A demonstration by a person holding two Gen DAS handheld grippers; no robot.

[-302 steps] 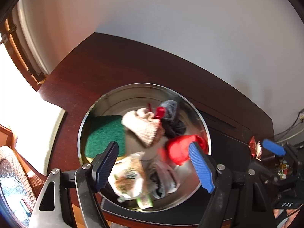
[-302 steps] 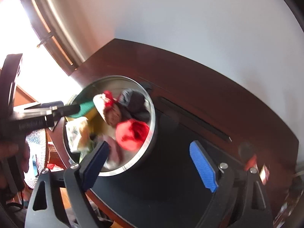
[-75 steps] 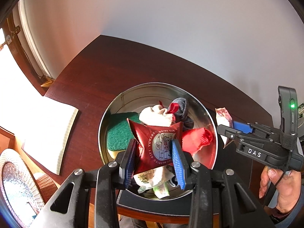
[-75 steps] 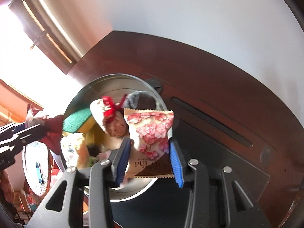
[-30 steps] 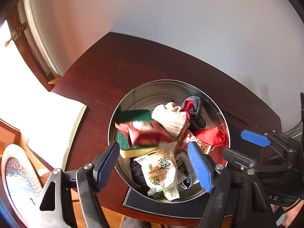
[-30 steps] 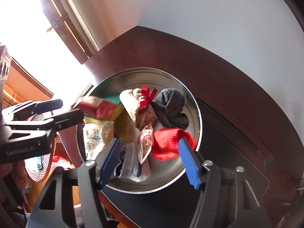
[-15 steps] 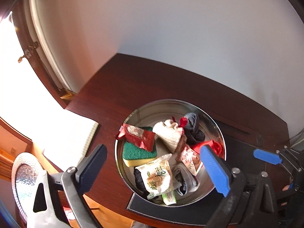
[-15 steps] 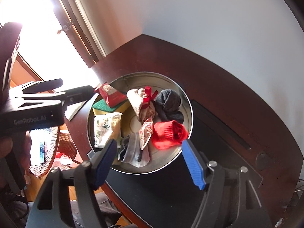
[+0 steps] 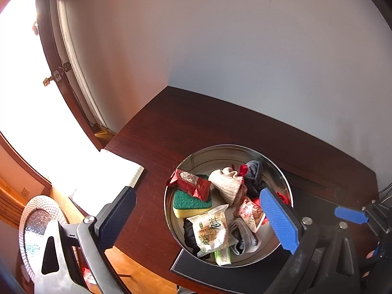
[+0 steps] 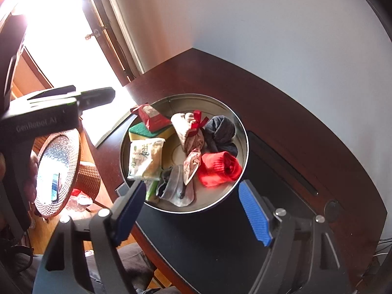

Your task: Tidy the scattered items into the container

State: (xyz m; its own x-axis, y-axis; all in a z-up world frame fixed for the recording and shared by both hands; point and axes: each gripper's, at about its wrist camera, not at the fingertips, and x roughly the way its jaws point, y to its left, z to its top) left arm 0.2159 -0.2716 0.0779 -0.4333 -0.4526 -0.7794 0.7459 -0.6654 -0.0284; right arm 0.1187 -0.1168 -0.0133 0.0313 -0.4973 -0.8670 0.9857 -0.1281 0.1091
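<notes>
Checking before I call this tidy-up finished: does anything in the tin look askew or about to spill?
Mostly fine. The red snack packet lies tilted on the green sponge, one end poking over the round metal tin's rim. Everything else sits inside; neither open gripper holds anything.

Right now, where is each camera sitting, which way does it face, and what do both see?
Left wrist: on the left tool, raised, looking down at the round metal tin on the dark wooden table; its own two open fingers show, and the right tool's blue pad at far right.
Right wrist: on the right tool, looking down at the tin from the other side; open fingers show, the left tool at upper left.
Shared: the tin, red sock, green sponge, red packet.
</notes>
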